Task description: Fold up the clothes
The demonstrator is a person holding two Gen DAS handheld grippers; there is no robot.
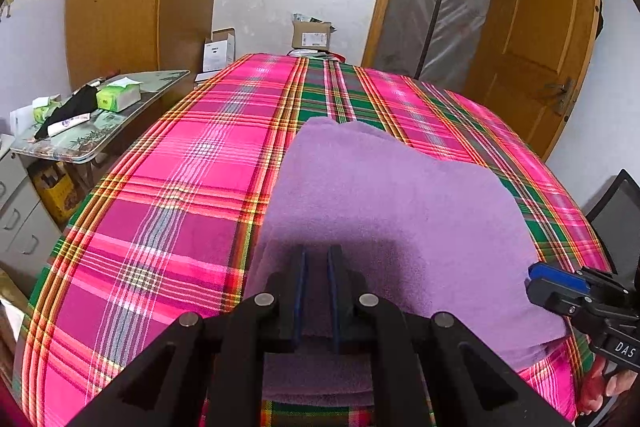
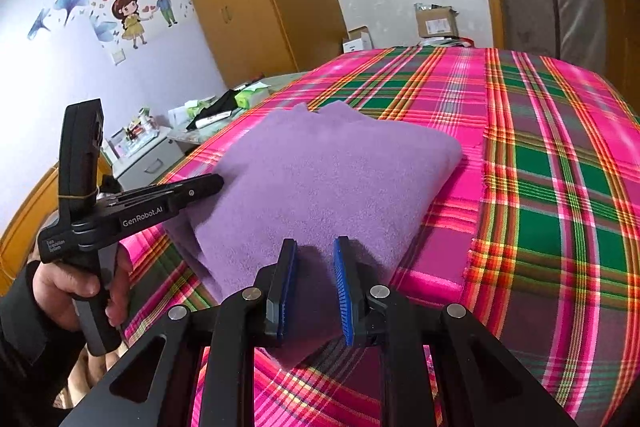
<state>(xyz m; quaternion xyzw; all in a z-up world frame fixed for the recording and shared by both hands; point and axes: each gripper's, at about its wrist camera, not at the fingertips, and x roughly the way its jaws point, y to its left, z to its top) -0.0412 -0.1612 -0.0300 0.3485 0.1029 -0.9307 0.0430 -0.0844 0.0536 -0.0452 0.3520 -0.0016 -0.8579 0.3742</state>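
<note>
Partly hidden: purple garment's (image 1: 384,195) near edge.

Left gripper (image 1: 317,259) sits at bottom centre of its own view, jaws narrowly apart, tips pointing down; in the right view it juts in from the left edge, held by a hand (image 2: 76,287) in a dark sleeve. Right gripper (image 2: 316,255) at bottom centre, jaws wider apart
</note>
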